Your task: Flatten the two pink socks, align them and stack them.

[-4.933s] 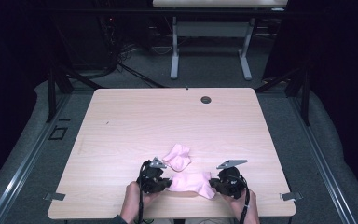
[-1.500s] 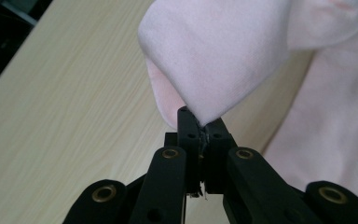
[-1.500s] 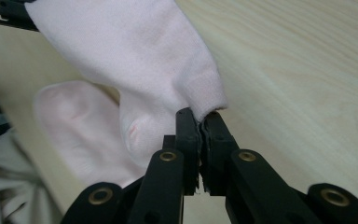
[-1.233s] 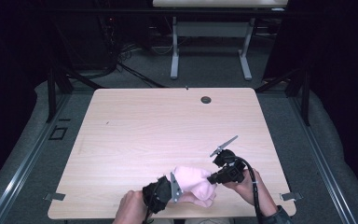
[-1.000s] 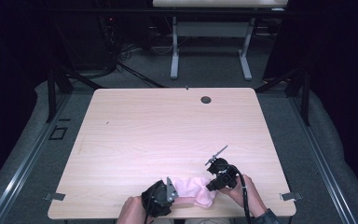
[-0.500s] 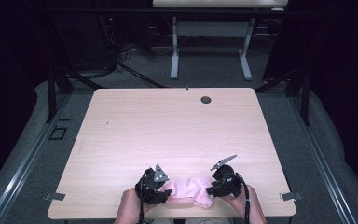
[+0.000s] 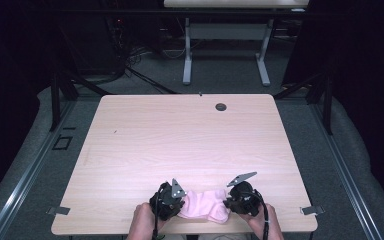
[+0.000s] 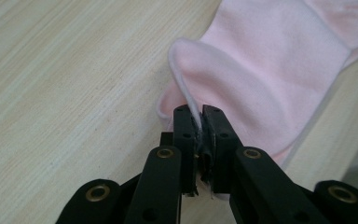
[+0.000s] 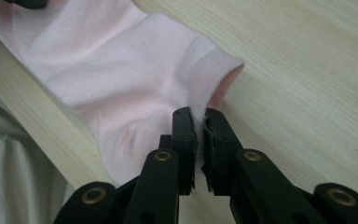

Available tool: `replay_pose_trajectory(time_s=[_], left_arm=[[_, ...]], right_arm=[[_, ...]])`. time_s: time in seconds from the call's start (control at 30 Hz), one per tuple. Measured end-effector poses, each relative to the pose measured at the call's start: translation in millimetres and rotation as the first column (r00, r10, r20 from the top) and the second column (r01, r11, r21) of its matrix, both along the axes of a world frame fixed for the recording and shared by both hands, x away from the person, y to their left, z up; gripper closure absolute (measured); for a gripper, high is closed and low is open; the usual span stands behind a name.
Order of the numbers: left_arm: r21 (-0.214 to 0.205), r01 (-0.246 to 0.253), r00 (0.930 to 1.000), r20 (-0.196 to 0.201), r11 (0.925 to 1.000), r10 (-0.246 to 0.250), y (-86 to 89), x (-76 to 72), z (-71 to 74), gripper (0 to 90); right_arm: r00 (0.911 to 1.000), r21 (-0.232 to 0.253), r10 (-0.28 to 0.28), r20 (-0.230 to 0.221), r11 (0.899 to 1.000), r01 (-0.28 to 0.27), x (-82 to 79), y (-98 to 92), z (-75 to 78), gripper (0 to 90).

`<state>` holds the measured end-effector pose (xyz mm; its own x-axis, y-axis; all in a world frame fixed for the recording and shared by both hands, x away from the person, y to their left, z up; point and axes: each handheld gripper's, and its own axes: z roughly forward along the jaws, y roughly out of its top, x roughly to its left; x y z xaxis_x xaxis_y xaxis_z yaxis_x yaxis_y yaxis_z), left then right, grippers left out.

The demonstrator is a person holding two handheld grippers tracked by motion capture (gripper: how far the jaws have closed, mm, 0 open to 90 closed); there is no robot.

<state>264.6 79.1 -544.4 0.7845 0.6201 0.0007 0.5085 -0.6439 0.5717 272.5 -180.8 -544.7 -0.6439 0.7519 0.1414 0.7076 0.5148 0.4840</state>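
Note:
A pale pink sock [image 7: 204, 205] lies flat near the table's front edge, stretched between both grippers. My left gripper [image 7: 176, 204] holds its left end; its jaws have just been closing and now pinch a thin raised fold of the sock [image 8: 242, 70], with my left gripper [image 8: 199, 116] shut on the fabric. My right gripper [image 7: 230, 201] holds the right end; its jaws have also just been closing. In the right gripper view my right gripper [image 9: 199, 120] is shut on the ribbed cuff of the sock [image 9: 121, 79].
The light wooden table [image 7: 180, 145] stretches away bare beyond the sock, with a small dark round cap [image 7: 221, 106] near its far edge. The front edge runs just under the sock. A white desk frame [image 7: 225, 50] stands on the floor behind.
Both hands have drawn apart to the two ends of the sock. The sock, earlier bunched between them, now lies spread out, and both pairs of jaws have closed on it.

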Motion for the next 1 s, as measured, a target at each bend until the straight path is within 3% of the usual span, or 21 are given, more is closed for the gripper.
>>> replay_pose_trajectory(time_s=[0.2,0.33,0.47,0.53,0.63,0.73,0.9,1.0], left_arm=[[0.011,-0.032,0.9993,-0.017,0.9994,0.032,11.1,-1.2,3.4,83.2],[0.005,-0.045,0.9983,-0.038,0.999,0.045,14.8,0.9,-5.6,81.3],[-0.001,-0.062,0.9975,-0.034,0.9981,0.062,18.2,2.7,-7.5,72.3],[-0.01,-0.079,0.9968,-0.014,0.9968,0.079,19.9,2.9,-5.4,60.0],[-0.041,-0.11,0.9932,0.035,0.9931,0.112,24.4,1.6,1.6,41.1],[-0.076,-0.139,0.9853,0.089,0.9874,0.145,33.9,0.5,12.5,27.7],[-0.103,-0.192,0.9708,0.126,0.9761,0.204,52.4,1.6,20.4,15.5],[-0.123,-0.225,0.9575,0.156,0.9665,0.243,68.9,1.8,20.4,11.8]], right_arm=[[0.9997,-0.006,0.021,-0.014,1.0,-0.022,-2.2,1.6,11.7,83.3],[0.9989,-0.012,0.033,-0.033,0.999,-0.033,3.0,6.3,3.6,83.0],[0.9979,-0.015,0.047,-0.044,0.999,-0.047,6.3,9.7,-5.5,79.3],[0.9977,0.006,0.052,-0.044,0.999,-0.052,6.9,8.5,-5.2,69.4],[0.9991,0.037,0.041,0.008,0.998,-0.041,5.6,2.9,-1.0,52.0],[0.9979,0.072,0.012,0.064,0.997,-0.017,3.3,-6.5,6.2,37.9],[0.9878,0.084,-0.047,0.148,0.996,0.035,2.1,-21.9,11.3,17.9],[0.9778,0.08,-0.095,0.187,0.993,0.081,0.2,-31.4,11.0,12.6]])
